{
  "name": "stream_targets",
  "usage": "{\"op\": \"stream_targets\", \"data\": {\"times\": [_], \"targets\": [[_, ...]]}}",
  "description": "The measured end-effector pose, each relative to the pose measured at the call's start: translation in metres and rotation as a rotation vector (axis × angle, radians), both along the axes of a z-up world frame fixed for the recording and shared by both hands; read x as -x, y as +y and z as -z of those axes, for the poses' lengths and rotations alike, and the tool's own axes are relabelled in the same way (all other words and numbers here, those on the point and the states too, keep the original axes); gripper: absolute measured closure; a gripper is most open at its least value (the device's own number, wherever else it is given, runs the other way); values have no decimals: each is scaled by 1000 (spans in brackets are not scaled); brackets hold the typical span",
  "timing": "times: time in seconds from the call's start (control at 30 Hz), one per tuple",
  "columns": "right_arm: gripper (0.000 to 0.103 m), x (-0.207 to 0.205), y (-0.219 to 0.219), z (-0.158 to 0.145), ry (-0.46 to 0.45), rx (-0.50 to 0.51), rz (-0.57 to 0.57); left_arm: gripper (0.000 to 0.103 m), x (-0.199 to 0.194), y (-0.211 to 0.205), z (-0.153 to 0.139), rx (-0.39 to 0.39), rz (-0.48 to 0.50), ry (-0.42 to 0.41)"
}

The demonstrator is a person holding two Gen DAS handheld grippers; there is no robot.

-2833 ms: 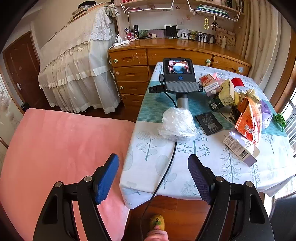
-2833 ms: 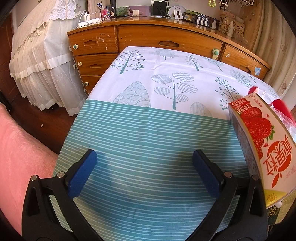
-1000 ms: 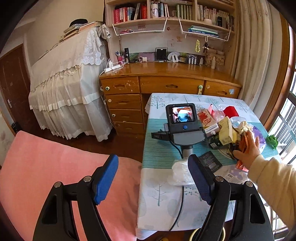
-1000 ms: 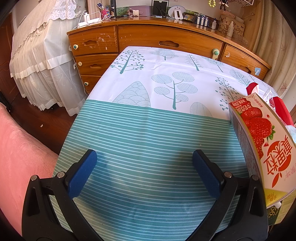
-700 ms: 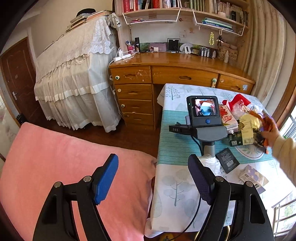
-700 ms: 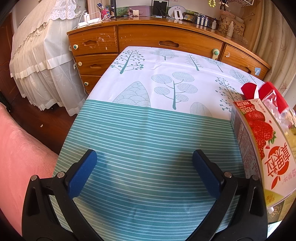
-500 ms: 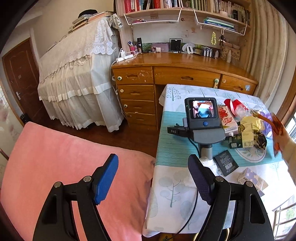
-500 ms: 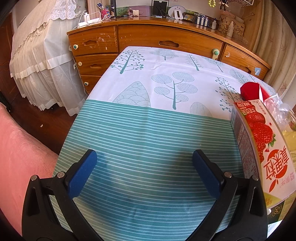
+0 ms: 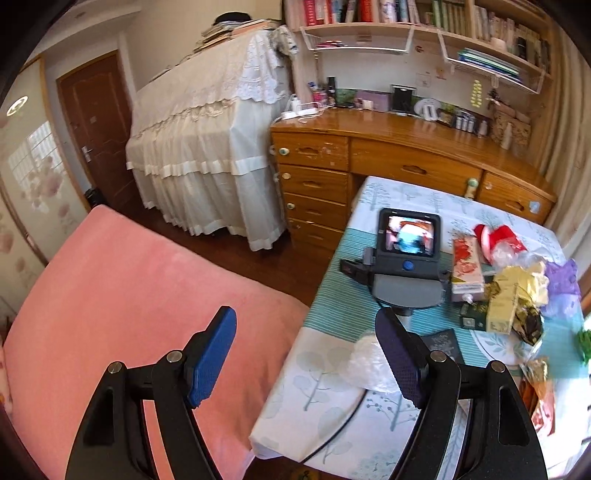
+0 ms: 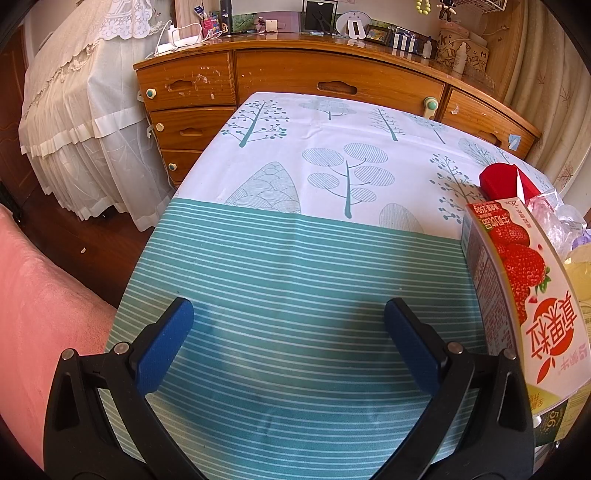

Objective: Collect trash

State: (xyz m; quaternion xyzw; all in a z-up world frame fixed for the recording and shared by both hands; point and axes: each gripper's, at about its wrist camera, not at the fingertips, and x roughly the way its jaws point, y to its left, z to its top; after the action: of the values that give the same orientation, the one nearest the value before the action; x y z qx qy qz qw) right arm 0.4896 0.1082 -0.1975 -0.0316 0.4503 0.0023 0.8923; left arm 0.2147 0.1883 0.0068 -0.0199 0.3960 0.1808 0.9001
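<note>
Here the strawberry carton (image 10: 517, 291) lies on its side at the bench's (image 10: 295, 258) right edge, long axis running away from the camera, Chinese print and "250" readable, upside down. Right gripper (image 10: 288, 332) rests on the striped cloth, fingers spread, empty. Left gripper (image 9: 306, 354) is off the bench edge, fingers spread, empty. Crumpled plastic bag (image 9: 365, 365) is near the cable.

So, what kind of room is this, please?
Probably a bedroom or study at home: a wooden desk with drawers, bookshelves above it, and a table under a tree-print cloth, with packaging litter.
</note>
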Motion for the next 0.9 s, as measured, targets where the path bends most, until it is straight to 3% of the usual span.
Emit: {"op": "stream_targets", "data": {"times": [0.23, 0.5, 0.73, 0.9], "targets": [[1, 0, 0, 0, 0, 0, 0, 24, 23, 51, -35, -69, -139, -24], [1, 0, 0, 0, 0, 0, 0, 24, 71, 104, -122, -97, -220, -139], [1, 0, 0, 0, 0, 0, 0, 24, 115, 102, -207, -103, -228, -224], [1, 0, 0, 0, 0, 0, 0, 24, 164, 92, -229, -143, -242, -237]]}}
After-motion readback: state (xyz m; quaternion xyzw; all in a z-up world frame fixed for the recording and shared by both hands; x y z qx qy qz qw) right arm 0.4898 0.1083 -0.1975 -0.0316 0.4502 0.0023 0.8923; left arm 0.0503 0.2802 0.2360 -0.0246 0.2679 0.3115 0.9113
